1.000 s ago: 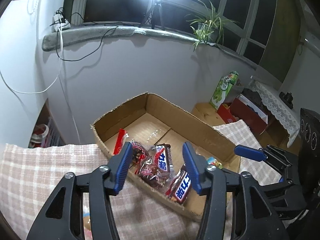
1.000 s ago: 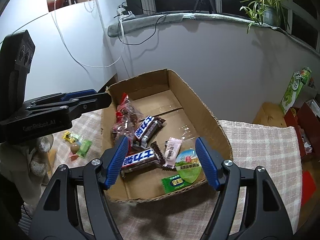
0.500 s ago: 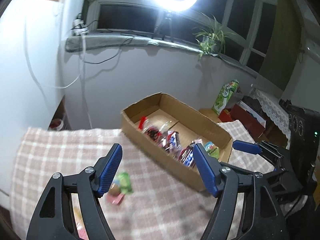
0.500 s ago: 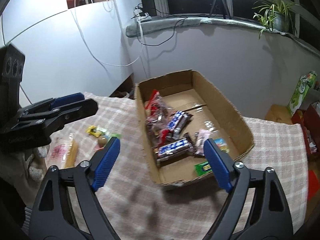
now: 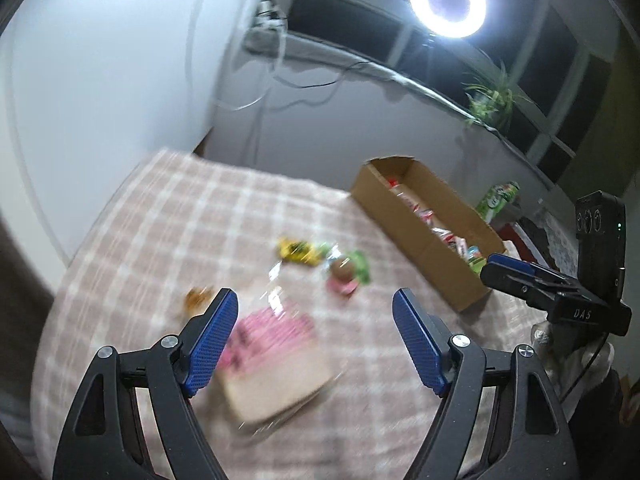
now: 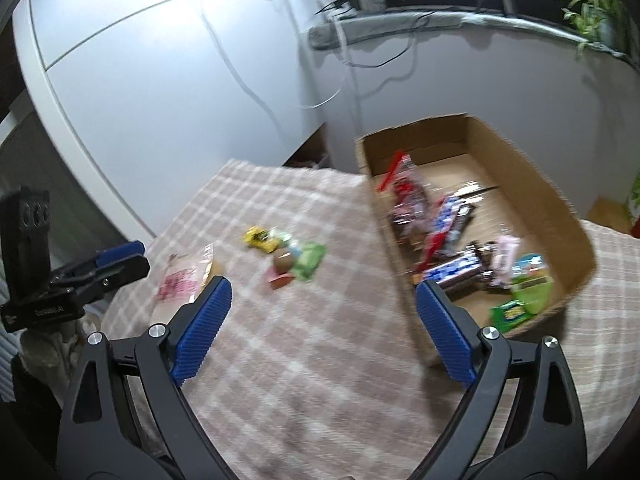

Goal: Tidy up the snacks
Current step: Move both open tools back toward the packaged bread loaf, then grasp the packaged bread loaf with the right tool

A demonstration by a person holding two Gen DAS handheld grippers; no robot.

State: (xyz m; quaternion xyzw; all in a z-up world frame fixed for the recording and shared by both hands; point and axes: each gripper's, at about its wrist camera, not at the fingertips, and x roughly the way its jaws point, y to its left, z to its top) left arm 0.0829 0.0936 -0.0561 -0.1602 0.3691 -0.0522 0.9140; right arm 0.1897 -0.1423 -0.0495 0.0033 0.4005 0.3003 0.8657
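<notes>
A cardboard box holds several snack bars and packets; it also shows in the left wrist view. Loose on the checked cloth lie a pink-printed clear packet, a yellow candy, a green packet and a brown round sweet. My left gripper is open and empty above the pink packet. My right gripper is open and empty over the cloth, beside the box's near left corner.
The table is covered by a pink checked cloth. A white cabinet and a grey wall stand behind. A ring light, cables and a plant are on the sill. A green carton stands beyond the box.
Both grippers have pulled back from the box and swung left over the cloth. The loose snacks have come into view. Both stay open and empty.
</notes>
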